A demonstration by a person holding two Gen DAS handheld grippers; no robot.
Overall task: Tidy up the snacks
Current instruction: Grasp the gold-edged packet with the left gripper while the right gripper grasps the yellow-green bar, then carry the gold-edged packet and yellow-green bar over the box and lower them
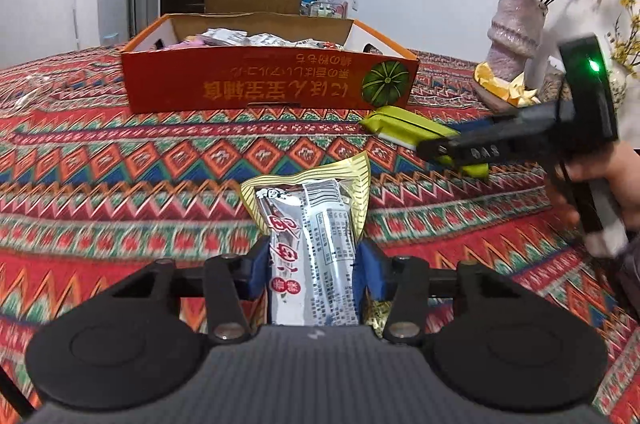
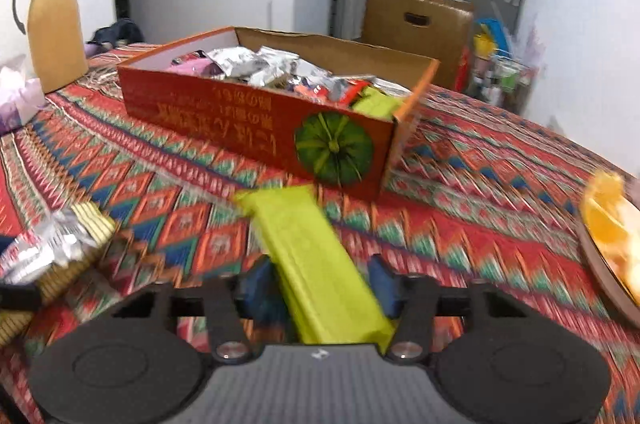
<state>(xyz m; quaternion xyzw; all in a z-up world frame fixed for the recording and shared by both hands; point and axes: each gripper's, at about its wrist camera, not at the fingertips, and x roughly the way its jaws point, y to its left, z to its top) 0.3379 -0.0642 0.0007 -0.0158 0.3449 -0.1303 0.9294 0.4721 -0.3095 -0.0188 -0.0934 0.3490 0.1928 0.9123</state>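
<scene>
I have a snack in each gripper now. My left gripper (image 1: 310,270) is clamped on the silver packet (image 1: 310,244), with a gold-striped packet (image 1: 352,179) lying under it on the worktop (image 1: 120,183). My right gripper (image 2: 318,284) is closed on the lime-green bar (image 2: 316,264), just short of the orange box (image 2: 224,111) (already well stocked with wrappers). I judge this the pick-up step done; next I should lift both clear of the cloth and carry them over the box's near wall before letting go.
</scene>
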